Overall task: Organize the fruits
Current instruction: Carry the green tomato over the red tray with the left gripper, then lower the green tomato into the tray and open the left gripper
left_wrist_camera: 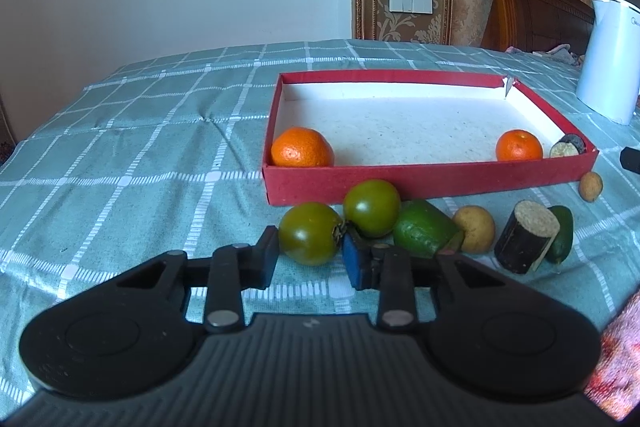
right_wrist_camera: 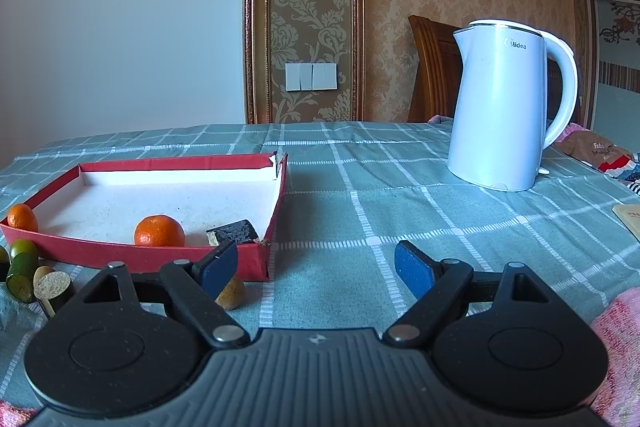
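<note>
A red tray (left_wrist_camera: 420, 179) with a white floor holds two oranges (left_wrist_camera: 302, 147) (left_wrist_camera: 519, 145) and a dark cut piece (left_wrist_camera: 568, 147). In front of it lie two green tomatoes (left_wrist_camera: 310, 233) (left_wrist_camera: 372, 207), a green fruit (left_wrist_camera: 424, 233), a small yellow fruit (left_wrist_camera: 475, 229), a dark cut stub (left_wrist_camera: 526, 237) and a small brown fruit (left_wrist_camera: 591, 186). My left gripper (left_wrist_camera: 310, 255) has its fingers on either side of the nearer green tomato, touching or nearly touching it. My right gripper (right_wrist_camera: 316, 267) is open and empty, right of the tray (right_wrist_camera: 160, 255), with a brown fruit (right_wrist_camera: 231, 293) behind its left finger.
A white kettle (right_wrist_camera: 500, 107) stands on the checked green tablecloth (right_wrist_camera: 360, 187) at the back right. A pink cloth (right_wrist_camera: 620, 347) lies at the near right edge. A wooden headboard and wallpapered wall are behind the table.
</note>
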`<state>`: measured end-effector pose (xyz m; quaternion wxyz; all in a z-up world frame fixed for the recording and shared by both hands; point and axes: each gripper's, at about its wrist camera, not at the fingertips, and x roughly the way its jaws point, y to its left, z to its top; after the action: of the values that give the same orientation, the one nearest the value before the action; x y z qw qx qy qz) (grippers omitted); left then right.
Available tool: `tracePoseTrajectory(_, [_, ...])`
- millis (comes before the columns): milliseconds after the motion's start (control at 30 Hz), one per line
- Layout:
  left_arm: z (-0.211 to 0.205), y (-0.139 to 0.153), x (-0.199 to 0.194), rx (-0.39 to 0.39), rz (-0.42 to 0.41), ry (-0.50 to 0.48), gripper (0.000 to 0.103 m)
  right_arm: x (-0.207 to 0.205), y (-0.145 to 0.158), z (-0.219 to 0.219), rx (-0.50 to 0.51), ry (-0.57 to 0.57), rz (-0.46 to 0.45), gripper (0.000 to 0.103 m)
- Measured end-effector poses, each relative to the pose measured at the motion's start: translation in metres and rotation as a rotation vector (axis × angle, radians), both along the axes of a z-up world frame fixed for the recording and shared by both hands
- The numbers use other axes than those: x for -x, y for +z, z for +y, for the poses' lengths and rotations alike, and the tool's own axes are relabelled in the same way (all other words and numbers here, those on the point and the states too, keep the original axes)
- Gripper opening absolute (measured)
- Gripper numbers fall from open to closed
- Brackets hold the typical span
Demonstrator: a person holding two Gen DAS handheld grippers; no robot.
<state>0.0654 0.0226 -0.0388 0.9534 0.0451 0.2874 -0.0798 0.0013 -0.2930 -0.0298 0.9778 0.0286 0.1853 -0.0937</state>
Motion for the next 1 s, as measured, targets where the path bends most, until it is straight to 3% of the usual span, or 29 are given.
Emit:
tracePoseTrajectory(367, [-0.005, 0.025, 0.009, 0.015, -0.084, 0.000, 0.031, 0.001, -0.001, -0.003, 0.003, 0.003, 0.005, 0.086])
tracePoseTrajectory(833, [-0.044, 0.043, -0.041, -0.027, -0.117, -0.018, 0.033, -0.002, 0.000, -0.001, -0.007, 0.010, 0.015, 0.086])
tracePoseTrajectory(900, [-0.042, 0.042, -0.041, -0.035, -0.109, 0.004, 0.050, -0.002, 0.000, -0.002, -0.010, 0.011, 0.016, 0.086])
tracePoseTrajectory(967, [-0.038, 0.043, -0.033, -0.035, -0.131, 0.024, 0.087, -0.002, 0.001, -0.001, -0.011, 0.012, 0.016, 0.086])
tracePoseTrajectory(1000, [-0.035, 0.043, -0.026, -0.029, -0.147, 0.031, 0.092, -0.002, 0.001, -0.001, -0.010, 0.012, 0.016, 0.086])
